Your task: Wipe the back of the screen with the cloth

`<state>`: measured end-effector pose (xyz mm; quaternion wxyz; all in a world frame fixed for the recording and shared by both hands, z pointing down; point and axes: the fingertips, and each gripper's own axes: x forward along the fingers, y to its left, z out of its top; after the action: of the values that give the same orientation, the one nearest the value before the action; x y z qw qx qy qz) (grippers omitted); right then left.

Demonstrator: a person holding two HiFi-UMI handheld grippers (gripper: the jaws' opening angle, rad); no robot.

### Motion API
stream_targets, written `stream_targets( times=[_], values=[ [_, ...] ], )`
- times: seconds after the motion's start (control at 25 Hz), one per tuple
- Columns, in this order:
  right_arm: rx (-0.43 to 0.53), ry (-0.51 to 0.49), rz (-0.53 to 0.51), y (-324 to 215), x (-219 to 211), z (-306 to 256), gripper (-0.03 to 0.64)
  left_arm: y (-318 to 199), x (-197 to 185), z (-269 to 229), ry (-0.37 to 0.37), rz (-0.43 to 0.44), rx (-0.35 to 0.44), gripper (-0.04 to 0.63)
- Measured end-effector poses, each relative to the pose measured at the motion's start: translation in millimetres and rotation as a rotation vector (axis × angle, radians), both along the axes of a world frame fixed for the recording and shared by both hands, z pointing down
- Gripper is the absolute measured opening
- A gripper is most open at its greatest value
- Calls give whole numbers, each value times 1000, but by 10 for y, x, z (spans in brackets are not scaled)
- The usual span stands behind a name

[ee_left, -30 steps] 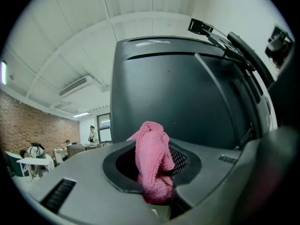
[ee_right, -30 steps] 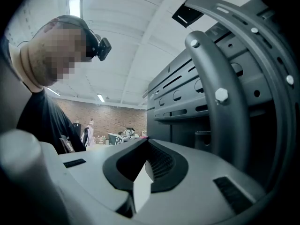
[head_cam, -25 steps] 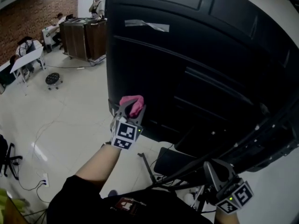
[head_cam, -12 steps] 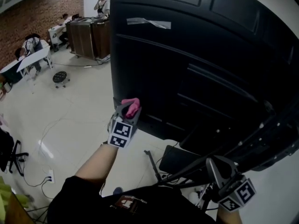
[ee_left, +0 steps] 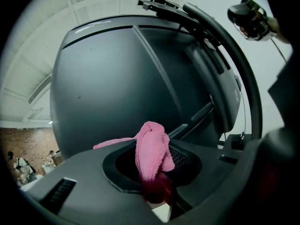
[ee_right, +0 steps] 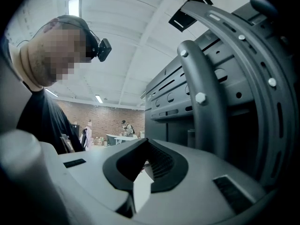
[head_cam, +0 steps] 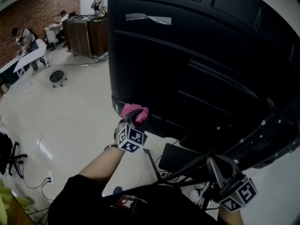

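Observation:
The large black back of the screen [head_cam: 197, 55] fills the upper right of the head view and rises as a dark grey panel [ee_left: 126, 83] in the left gripper view. My left gripper [head_cam: 133, 121] is shut on a pink cloth [head_cam: 134, 111], held at the screen's lower left corner near its bottom edge. In the left gripper view the pink cloth [ee_left: 151, 149] bunches up between the jaws. My right gripper [head_cam: 224, 182] hangs low at the bottom right beside the stand's metal arms [ee_right: 206, 88], its jaws together with nothing between them.
The screen stands on a black wheeled stand [head_cam: 183, 165] with struts and cables by my feet. On the white floor to the left are a round stool [head_cam: 56, 76], tables [head_cam: 23, 60], a wooden counter [head_cam: 86, 34] and several people. A brick wall [head_cam: 28, 18] runs behind.
My left gripper with the pink cloth has dropped a little and shifted right along the screen's lower left edge. The right gripper has stayed low by the stand.

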<state>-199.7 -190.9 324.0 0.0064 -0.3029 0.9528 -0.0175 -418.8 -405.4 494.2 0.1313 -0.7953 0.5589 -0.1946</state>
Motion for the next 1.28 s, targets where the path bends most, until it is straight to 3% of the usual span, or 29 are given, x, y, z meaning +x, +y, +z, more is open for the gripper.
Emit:
stream_targets(
  times=[0.08, 0.16, 0.32, 0.6, 0.72, 0.84, 1.0, 1.08, 1.16, 1.28],
  values=[
    [1, -14, 12, -9, 147, 12, 6, 88, 549, 25, -52, 86, 0, 91],
    [3, -27, 24, -6, 283, 27, 6, 135, 887, 51, -55, 109, -8, 89],
    [1, -48, 41, -2, 398, 49, 6, 182, 998, 70, 3, 126, -40, 89],
    [7, -68, 38, -33, 357, 47, 6, 359, 1818, 142, -81, 330, -67, 91],
    [7, -81, 42, -14, 420, 23, 6, 520, 1969, 132, -61, 401, -82, 91],
    [16, -99, 42, 4, 596, -8, 6, 701, 1845, -8, 52, 414, -103, 91],
    [21, -118, 10, 24, 972, -15, 6, 931, 1481, -343, 274, 338, -120, 91],
    [24, -105, -32, 34, 1192, -4, 6, 1134, 1324, -538, 420, 277, -111, 91],
    [41, -78, -76, 76, 1412, -2, 6, 1374, 1361, -732, 560, 257, -102, 91],
    [64, -47, -128, 133, 1623, 36, 6, 1654, 1734, -1002, 680, 317, -88, 91]
  ],
)
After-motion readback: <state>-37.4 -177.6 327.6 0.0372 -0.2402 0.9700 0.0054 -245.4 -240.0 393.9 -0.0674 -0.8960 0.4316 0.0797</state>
